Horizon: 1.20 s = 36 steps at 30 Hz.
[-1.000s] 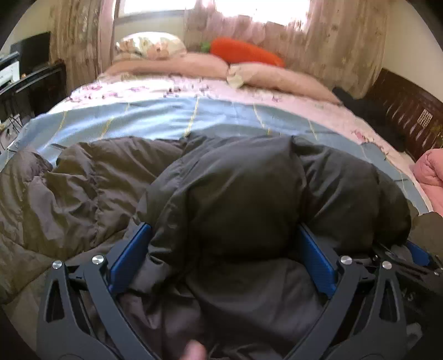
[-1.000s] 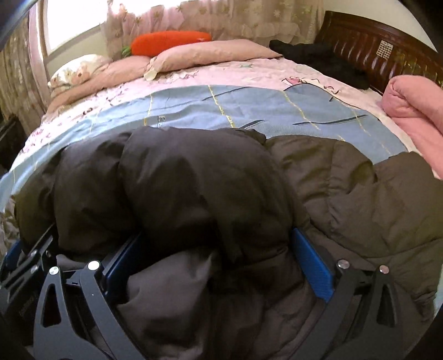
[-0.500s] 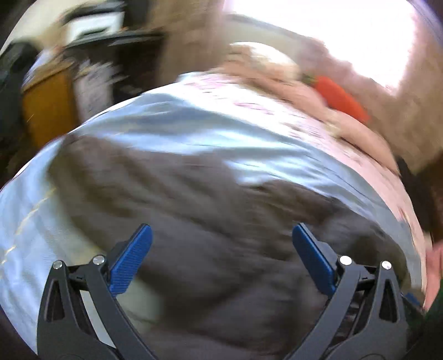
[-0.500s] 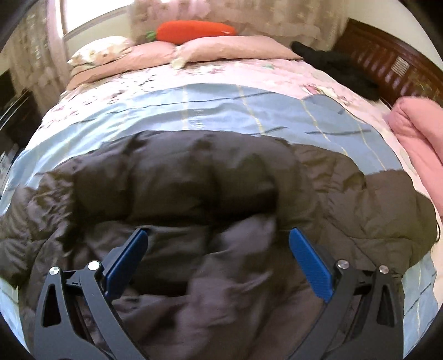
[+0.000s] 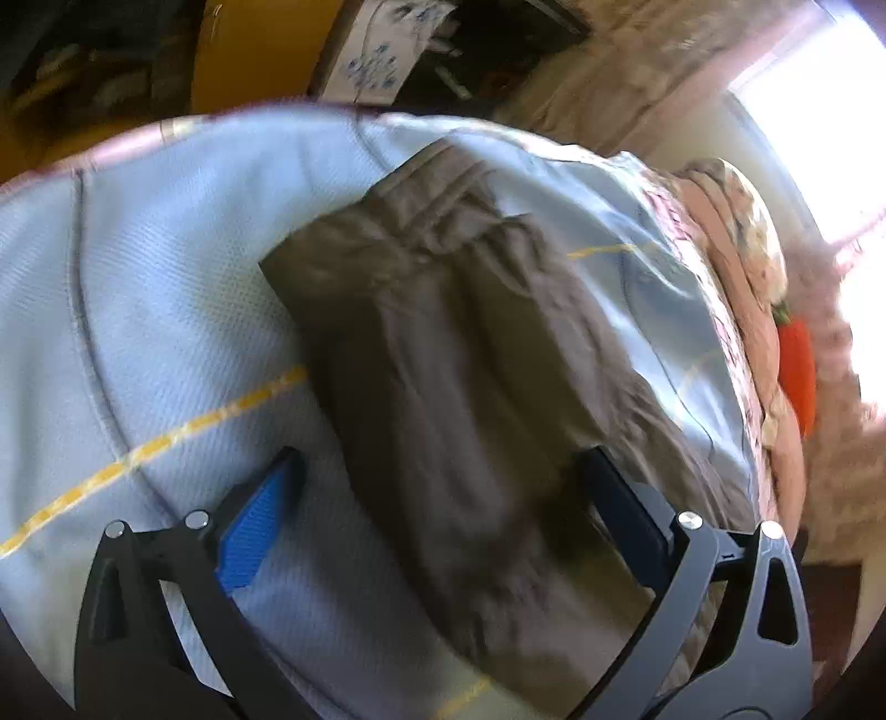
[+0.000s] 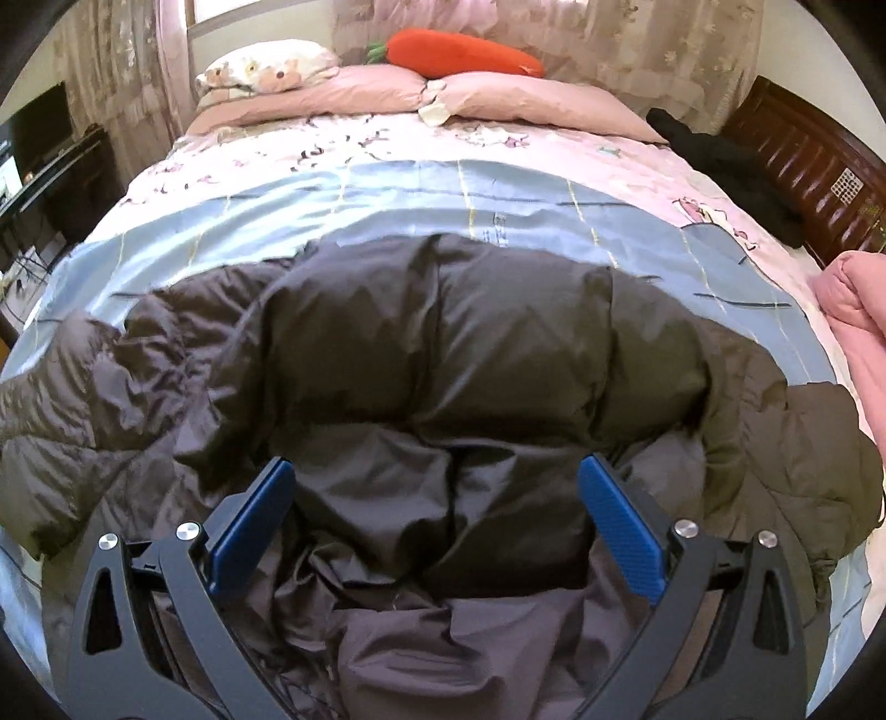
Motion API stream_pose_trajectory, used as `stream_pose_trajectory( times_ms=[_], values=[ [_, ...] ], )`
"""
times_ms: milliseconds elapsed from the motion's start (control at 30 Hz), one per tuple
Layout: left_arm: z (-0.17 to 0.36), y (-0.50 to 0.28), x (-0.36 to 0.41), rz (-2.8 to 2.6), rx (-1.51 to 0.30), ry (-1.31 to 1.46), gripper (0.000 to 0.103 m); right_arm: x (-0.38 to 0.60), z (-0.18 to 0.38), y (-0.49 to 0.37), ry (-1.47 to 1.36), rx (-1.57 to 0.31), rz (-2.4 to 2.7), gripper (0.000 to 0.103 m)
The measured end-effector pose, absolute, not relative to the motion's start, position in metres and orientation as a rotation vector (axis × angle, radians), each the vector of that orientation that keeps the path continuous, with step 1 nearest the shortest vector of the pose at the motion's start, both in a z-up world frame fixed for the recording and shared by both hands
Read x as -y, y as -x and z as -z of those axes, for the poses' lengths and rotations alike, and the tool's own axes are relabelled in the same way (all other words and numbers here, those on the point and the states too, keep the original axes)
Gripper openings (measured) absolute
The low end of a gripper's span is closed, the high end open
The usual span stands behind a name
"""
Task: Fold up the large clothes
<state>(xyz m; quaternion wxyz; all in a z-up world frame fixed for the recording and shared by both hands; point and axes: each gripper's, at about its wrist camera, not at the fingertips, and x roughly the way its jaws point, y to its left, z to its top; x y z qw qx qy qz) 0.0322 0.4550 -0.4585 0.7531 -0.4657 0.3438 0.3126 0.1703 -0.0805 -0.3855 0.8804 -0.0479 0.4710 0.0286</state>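
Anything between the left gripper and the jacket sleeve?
Nothing visible. The left gripper is open with the brown jacket sleeve running between its fingers over the blue bedspread; contact unclear, view blurred.

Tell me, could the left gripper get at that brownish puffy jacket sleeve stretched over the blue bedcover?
Probably yes: the left gripper is open, and the brownish puffy jacket sleeve runs between its fingers with nothing over it.

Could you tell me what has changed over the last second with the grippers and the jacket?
Both grippers let go of the puffer jacket; the left gripper swung left toward its sleeve, the right gripper drew back. Both are open. The carrot pillow stayed put.
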Motion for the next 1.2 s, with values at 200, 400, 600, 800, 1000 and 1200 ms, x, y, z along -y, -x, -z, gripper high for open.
stream_pose_trajectory(
  times_ms=[200, 400, 600, 800, 1000, 1200],
  values=[
    [0.439, -0.070, -0.439, -0.704, -0.737, 0.772, 0.039, 0.088, 0.401, -0.149, 0.091, -1.021, -0.045, 0.102],
    [0.396, -0.093, -0.407, -0.660, -0.677, 0.686, 0.017, 0.099, 0.399, -0.135, 0.090, -1.004, -0.080, 0.102],
    [0.295, -0.085, -0.298, -0.589, -0.491, 0.477, 0.015, 0.138, 0.366, -0.129, -0.122, -0.991, -0.055, 0.102],
    [0.243, -0.133, -0.143, -0.256, -0.510, 0.214, 0.015, 0.206, 0.336, -0.110, -0.331, -0.966, 0.071, 0.102],
    [0.283, -0.160, 0.038, 0.120, -0.650, 0.100, 0.015, 0.283, 0.336, -0.082, -0.428, -0.975, 0.226, 0.102],
    [0.353, -0.155, 0.116, 0.100, -0.814, -0.060, 0.055, 0.340, 0.347, -0.060, -0.405, -0.969, 0.362, 0.102]
  ],
)
